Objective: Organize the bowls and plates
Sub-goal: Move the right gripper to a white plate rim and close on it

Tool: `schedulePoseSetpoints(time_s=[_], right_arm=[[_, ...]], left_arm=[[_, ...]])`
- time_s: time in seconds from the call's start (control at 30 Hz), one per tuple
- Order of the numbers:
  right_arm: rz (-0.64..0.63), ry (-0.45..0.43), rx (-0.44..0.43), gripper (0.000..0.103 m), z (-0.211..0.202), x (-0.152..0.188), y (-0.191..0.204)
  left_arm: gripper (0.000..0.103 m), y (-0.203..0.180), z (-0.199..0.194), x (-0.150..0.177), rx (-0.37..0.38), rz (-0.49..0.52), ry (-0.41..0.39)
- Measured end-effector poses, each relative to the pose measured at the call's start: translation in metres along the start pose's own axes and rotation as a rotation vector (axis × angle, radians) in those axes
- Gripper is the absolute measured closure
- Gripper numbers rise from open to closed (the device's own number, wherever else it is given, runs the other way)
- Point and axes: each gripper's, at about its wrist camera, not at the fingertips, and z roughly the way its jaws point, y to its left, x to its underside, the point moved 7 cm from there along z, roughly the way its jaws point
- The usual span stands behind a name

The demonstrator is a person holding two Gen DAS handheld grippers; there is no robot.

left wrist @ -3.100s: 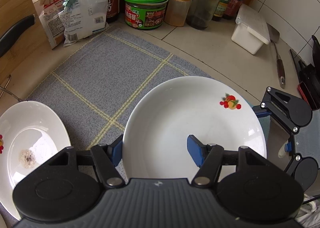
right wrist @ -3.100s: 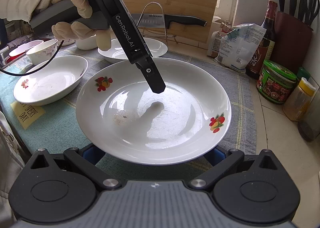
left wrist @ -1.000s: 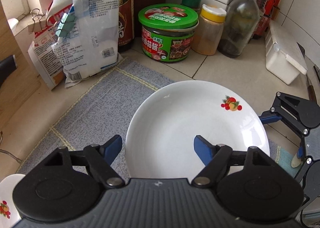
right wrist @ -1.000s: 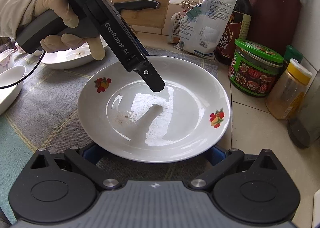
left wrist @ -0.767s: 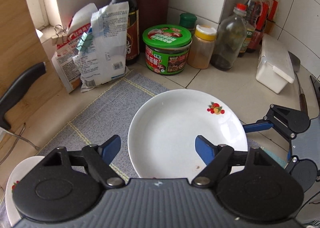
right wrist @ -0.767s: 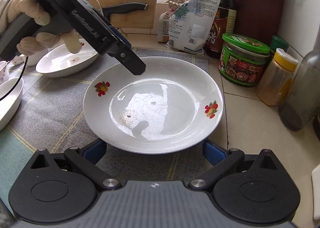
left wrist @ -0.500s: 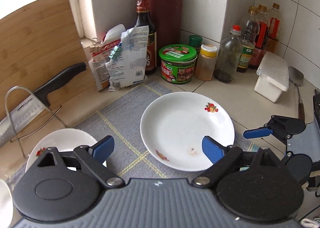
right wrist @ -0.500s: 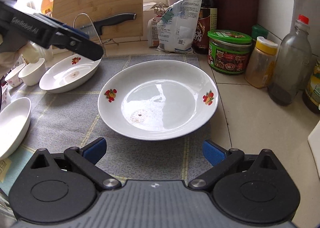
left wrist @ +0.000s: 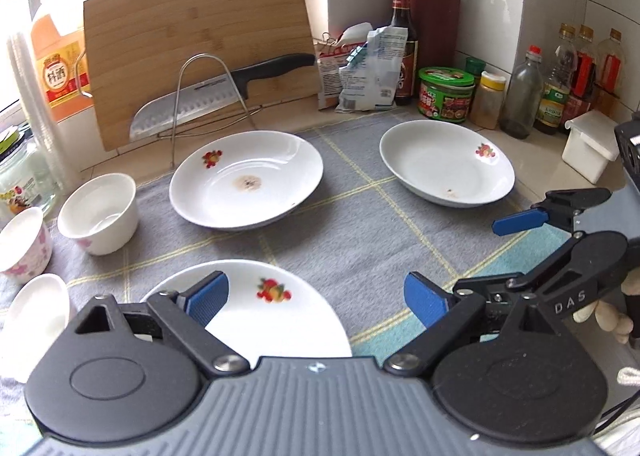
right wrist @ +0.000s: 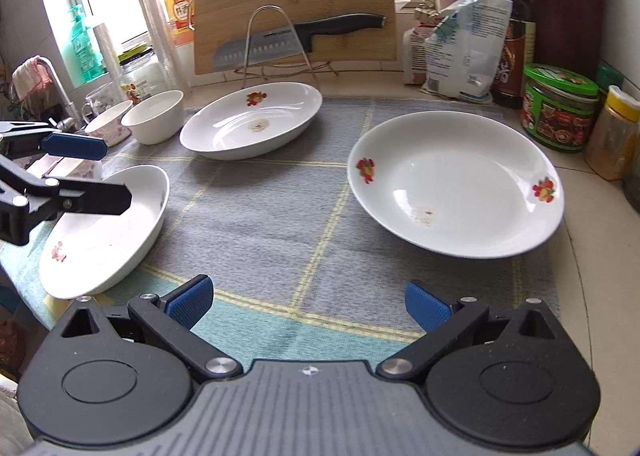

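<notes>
Three white plates with fruit prints lie on a grey checked mat (right wrist: 280, 215). One plate (right wrist: 456, 183) rests at the right by the jars, also seen as the right plate (left wrist: 446, 167). A second plate (left wrist: 246, 179) sits mid-back in front of the knife rack. The third plate (left wrist: 280, 308) lies at the near left, right under my left gripper (left wrist: 316, 296), which is open and empty above it. My right gripper (right wrist: 308, 304) hovers open over bare mat, holding nothing. White bowls (left wrist: 100, 211) stand at the far left.
A cutting board (left wrist: 192, 47) and a knife on a wire rack (left wrist: 208, 95) stand at the back. Jars, bottles and bags (left wrist: 446, 95) line the back right corner, with a white box (left wrist: 588, 147) beside them. A floral cup (left wrist: 22, 240) sits by the bowls.
Both grippers have drawn back from the right plate, which now rests on the mat. The left gripper opened wider and swung left over the near-left plate.
</notes>
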Motion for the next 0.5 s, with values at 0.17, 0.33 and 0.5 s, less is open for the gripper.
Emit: schedulePoseSetpoints(time_s=[0.17,0.33,0.5], right_arm=[[-0.012,0.019,-0.041,0.0,0.014,-0.006,0.031],[-0.054,0.05,-0.064,0.0,0.027,-0.008,0.062],[-0.059,0.067,-0.099,0.0,0.035,-0.013,0.084]], left_arm=[[0.009,0.029,-0.018,0.027,-0.018,-0.026,0.019],[0.009,0.054,-0.03,0.051,-0.005,-0.03,0.051],[0.009,0.075,-0.038,0.077,-0.006,0.016,0.106]])
